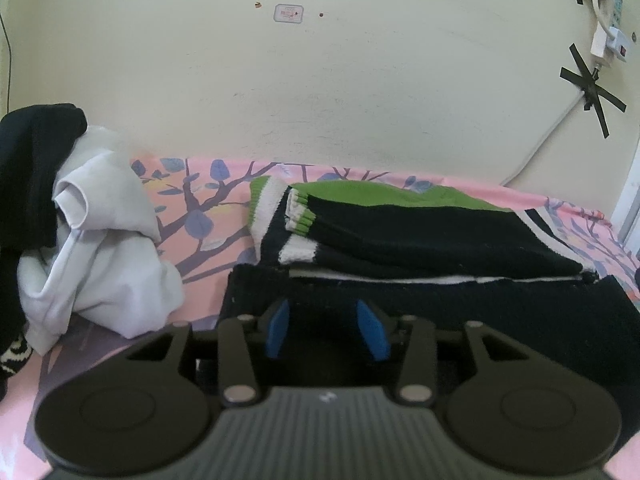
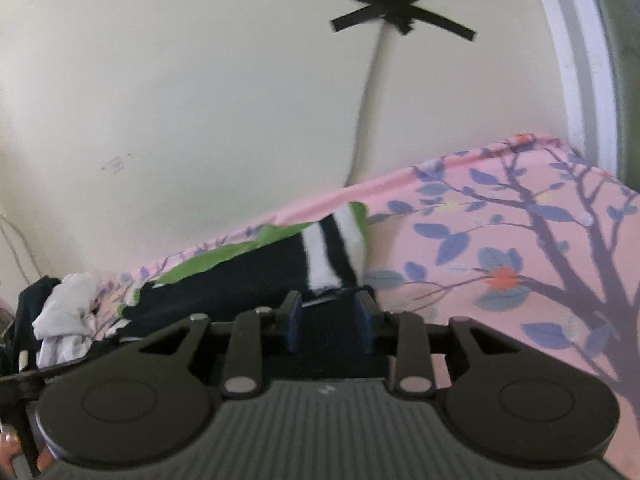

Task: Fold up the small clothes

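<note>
Knitted black, green and white sweater (image 1: 400, 232) is lying folded on the pink sheet (image 2: 500, 240), soft and limp (best pinched at hem corners), both left gripper (image 1: 328, 330) and right gripper (image 2: 330, 322) standing apart, gripping nothing.

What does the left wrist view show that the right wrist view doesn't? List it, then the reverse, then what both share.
Only the left wrist view: a wall sticker and a power strip.
Only the right wrist view: a window frame and the sheet's orange flower.
Both: the green, black and white sweater, the white garment, the pink sheet and taped cable.
</note>
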Tool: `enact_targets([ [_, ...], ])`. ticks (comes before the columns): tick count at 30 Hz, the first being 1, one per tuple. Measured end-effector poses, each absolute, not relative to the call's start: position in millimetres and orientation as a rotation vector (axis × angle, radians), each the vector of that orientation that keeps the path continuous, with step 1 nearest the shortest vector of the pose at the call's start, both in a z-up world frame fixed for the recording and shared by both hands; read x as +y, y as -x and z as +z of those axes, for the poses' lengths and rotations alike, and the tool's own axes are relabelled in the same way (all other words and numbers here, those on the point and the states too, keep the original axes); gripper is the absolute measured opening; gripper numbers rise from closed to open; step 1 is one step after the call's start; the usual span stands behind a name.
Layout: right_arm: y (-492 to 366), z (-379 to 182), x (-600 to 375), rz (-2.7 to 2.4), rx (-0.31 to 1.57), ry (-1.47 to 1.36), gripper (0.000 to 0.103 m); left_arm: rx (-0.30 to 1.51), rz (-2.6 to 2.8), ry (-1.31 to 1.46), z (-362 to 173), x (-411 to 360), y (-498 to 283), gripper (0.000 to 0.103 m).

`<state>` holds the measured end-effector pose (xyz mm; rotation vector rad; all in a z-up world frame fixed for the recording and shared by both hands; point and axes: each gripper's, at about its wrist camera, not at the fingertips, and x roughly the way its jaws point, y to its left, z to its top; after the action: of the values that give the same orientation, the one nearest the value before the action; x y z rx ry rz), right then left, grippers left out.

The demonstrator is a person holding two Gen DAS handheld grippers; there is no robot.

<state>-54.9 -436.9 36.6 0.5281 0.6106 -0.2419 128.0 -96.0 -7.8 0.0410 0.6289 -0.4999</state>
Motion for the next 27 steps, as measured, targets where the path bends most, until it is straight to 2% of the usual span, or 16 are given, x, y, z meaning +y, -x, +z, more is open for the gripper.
enact_targets([
  [8, 43.7, 8.8, -423.8, -0.238, 0.708, -0.510, 0.025, 0.633, -0.508, -0.046, -8.3, -96.6, -128.4, 0.043],
  [12, 47.8, 6.4, -428.6, -0.230, 0.683, -0.544, 0.025, 0.638, -0.517, -0.056, -8.8, -98.1, -128.7, 0.047],
  [18, 45.9, 9.1, -424.0, -0.229, 0.697, -0.518, 0.027, 0.637, -0.533, -0.023, -8.1, -93.1, -129.7, 0.047],
  [24, 6.3, 77.6, -432.6, -0.101, 0.612, -0.373, 0.032, 0.655, -0.546, 0.023, -6.8, -87.7, -133.6, 0.046],
  [27, -42.9, 97.5, -443.3, -0.029, 0.639, -0.344, 0.040, 0.665, -0.601, 0.084, 7.6, -83.1, -137.8, 0.047],
])
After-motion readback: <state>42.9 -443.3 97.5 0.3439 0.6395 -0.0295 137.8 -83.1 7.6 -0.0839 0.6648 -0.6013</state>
